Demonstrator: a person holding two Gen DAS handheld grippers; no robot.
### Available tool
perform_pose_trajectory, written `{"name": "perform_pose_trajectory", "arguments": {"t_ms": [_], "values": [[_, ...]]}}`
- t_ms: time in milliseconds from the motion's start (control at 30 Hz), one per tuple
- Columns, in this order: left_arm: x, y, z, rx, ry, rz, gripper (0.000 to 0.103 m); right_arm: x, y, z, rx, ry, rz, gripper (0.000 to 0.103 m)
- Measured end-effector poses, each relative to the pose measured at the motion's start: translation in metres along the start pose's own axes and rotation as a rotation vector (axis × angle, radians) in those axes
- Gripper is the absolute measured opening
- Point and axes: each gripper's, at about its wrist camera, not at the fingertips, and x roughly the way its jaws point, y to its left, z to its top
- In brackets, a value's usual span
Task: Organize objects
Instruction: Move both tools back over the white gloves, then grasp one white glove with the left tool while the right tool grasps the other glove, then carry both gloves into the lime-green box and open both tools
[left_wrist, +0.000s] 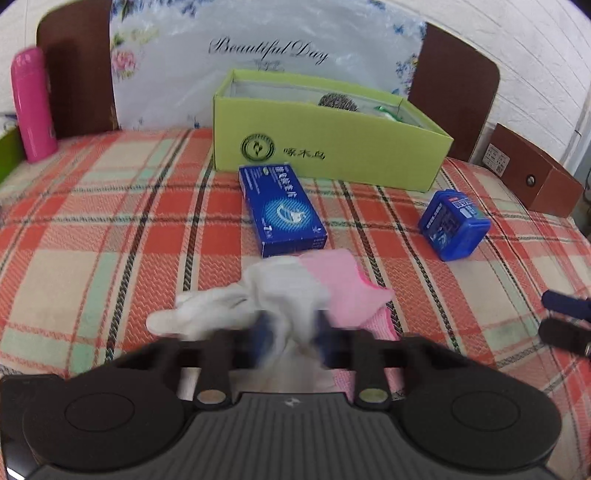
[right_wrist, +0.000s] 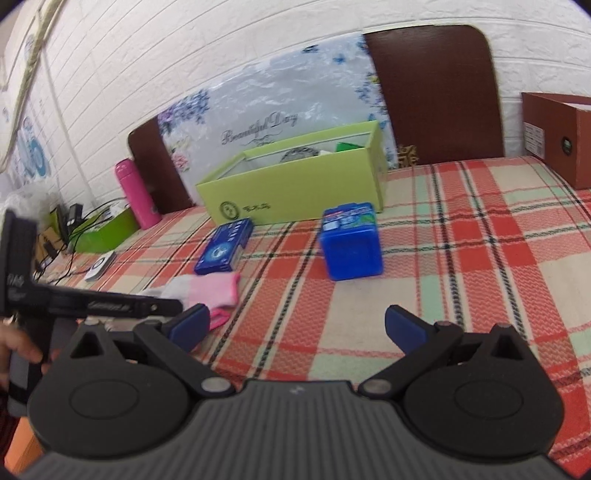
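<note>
My left gripper (left_wrist: 290, 332) is shut on a white and pink cloth (left_wrist: 295, 291), which bunches between its blue pads just above the plaid bed. The cloth also shows in the right wrist view (right_wrist: 212, 288), with the left gripper's body over its near end. A flat blue box (left_wrist: 282, 208) lies beyond the cloth, and a blue tub (left_wrist: 452, 225) lies to the right. An open green box (left_wrist: 332, 147) stands behind them with a metal scourer inside. My right gripper (right_wrist: 295, 328) is open and empty, hovering over the bedspread short of the blue tub (right_wrist: 351, 240).
A pink bottle (left_wrist: 33, 107) stands at the far left by the headboard. A brown box (left_wrist: 532, 173) sits at the right edge. In the right wrist view, cables and a green tray (right_wrist: 107, 229) lie left of the bed.
</note>
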Motion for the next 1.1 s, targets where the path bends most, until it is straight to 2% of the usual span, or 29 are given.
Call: {"name": "perform_pose_trajectory", "arguments": {"t_ms": [267, 433, 533, 633, 700, 733, 767, 800, 867, 1100], "values": [[-0.045, 0.027, 0.012, -0.130, -0.123, 0.048, 0.018, 0.042, 0.068, 0.000, -0.260, 0.064, 0.086, 0.103], [-0.060, 0.038, 0.009, -0.157, -0.143, 0.051, 0.018, 0.080, 0.107, -0.001, -0.345, 0.117, 0.156, 0.103], [-0.062, 0.042, 0.006, -0.161, -0.144, 0.045, 0.018, 0.101, 0.128, -0.005, -0.395, 0.154, 0.182, 0.096], [-0.060, 0.047, 0.004, -0.175, -0.139, 0.040, 0.018, 0.119, 0.140, -0.014, -0.461, 0.195, 0.186, 0.083], [-0.060, 0.050, 0.003, -0.182, -0.136, 0.038, 0.018, 0.122, 0.142, -0.020, -0.495, 0.188, 0.139, 0.043], [-0.060, 0.051, 0.002, -0.185, -0.136, 0.036, 0.018, 0.118, 0.140, -0.020, -0.505, 0.178, 0.125, 0.033], [-0.060, 0.052, 0.001, -0.186, -0.136, 0.032, 0.018, 0.115, 0.136, -0.017, -0.488, 0.187, 0.134, 0.019], [-0.060, 0.052, 0.001, -0.186, -0.134, 0.025, 0.018, 0.112, 0.131, -0.014, -0.454, 0.196, 0.147, 0.013], [-0.059, 0.050, 0.001, -0.183, -0.130, 0.019, 0.018, 0.106, 0.120, -0.007, -0.395, 0.199, 0.153, 0.011], [-0.058, 0.031, 0.013, -0.161, -0.151, -0.037, 0.018, 0.069, 0.079, 0.022, -0.247, 0.105, 0.126, 0.012]]}}
